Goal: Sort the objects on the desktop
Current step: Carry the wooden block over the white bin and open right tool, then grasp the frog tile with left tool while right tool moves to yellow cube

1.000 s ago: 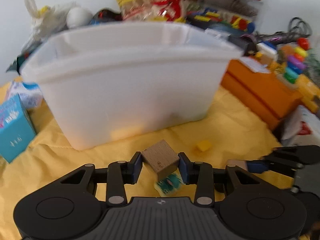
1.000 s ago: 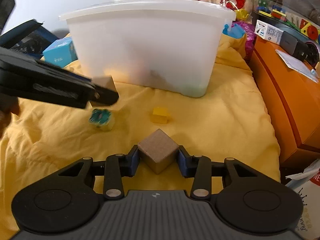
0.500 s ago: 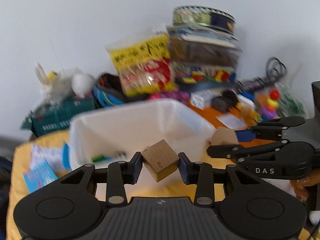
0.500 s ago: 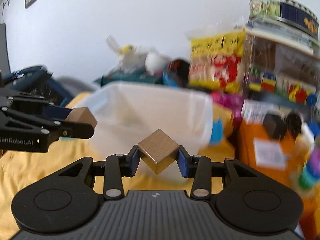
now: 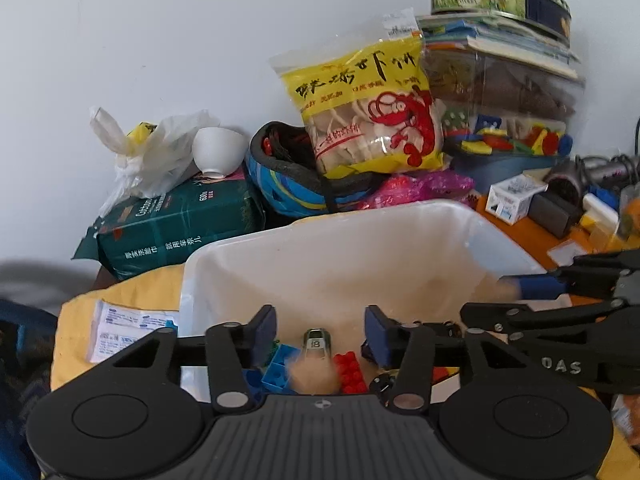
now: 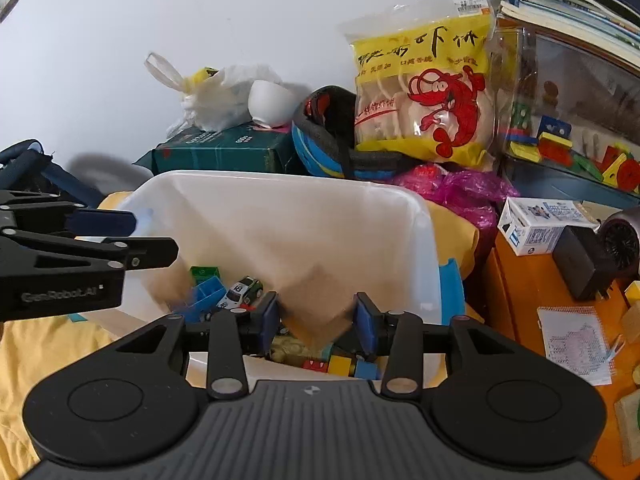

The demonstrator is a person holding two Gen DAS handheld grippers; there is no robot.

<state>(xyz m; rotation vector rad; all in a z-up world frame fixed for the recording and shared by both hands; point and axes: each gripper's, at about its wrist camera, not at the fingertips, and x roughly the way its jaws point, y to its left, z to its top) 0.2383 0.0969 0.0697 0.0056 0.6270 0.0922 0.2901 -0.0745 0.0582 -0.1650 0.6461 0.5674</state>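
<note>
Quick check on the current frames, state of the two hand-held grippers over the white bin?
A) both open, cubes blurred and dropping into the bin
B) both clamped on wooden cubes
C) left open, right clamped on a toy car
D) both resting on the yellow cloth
A: the left hand-held gripper and right hand-held gripper stand open above the white bin, with a blurred wooden cube falling between the right one's fingers.

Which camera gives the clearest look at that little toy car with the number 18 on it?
The left wrist view. There the toy car sits in the white bin, framed between the open left claw fingers, its number facing the camera. The right wrist view shows the same toy car side-on, partly behind blue blocks.
</note>
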